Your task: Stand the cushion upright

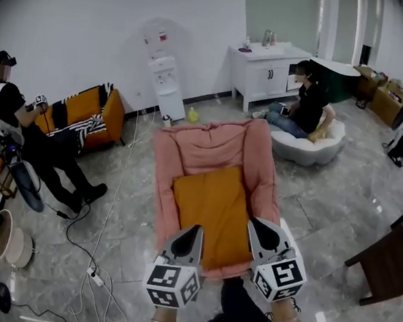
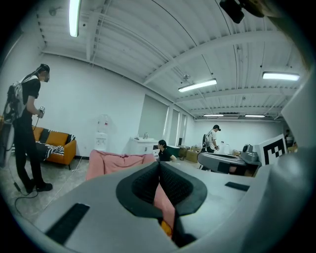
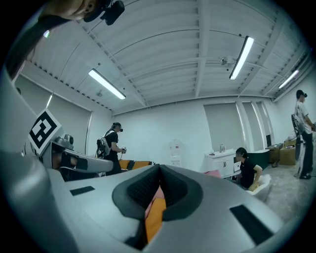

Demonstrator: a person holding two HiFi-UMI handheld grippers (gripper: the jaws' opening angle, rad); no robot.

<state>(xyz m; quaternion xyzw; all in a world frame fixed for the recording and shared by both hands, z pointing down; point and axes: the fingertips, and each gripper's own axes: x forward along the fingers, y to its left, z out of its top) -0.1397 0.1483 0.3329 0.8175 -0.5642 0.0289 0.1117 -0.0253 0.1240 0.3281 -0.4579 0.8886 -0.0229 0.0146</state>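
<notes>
On the grey marble floor (image 1: 342, 212) in front of me stands a pink armchair (image 1: 211, 147), the largest thing in the head view, with its backrest toward the far wall and its seat toward me. An orange sofa (image 1: 90, 112) stands against the wall at the left, well apart from the armchair. A white cabinet (image 1: 269, 70) stands against the far wall.

The orange cushion (image 1: 214, 206) lies flat on the armchair's seat, between the two pink armrests. Its far edge sits below the backrest and its near edge is toward me.

My left hand-held gripper (image 1: 198, 228) is above the cushion's near left corner, and my right hand-held gripper (image 1: 254, 221) is above its near right edge. Whether either tip touches the fabric I cannot tell.

In the left gripper view the left hand-held gripper (image 2: 159, 165) is clenched: its dark pads meet with nothing between them. Pink and orange fabric shows only in the gap beneath them. In the right gripper view the right hand-held gripper (image 3: 159, 170) is likewise clenched and empty, with the same two colours below its pads.
</notes>
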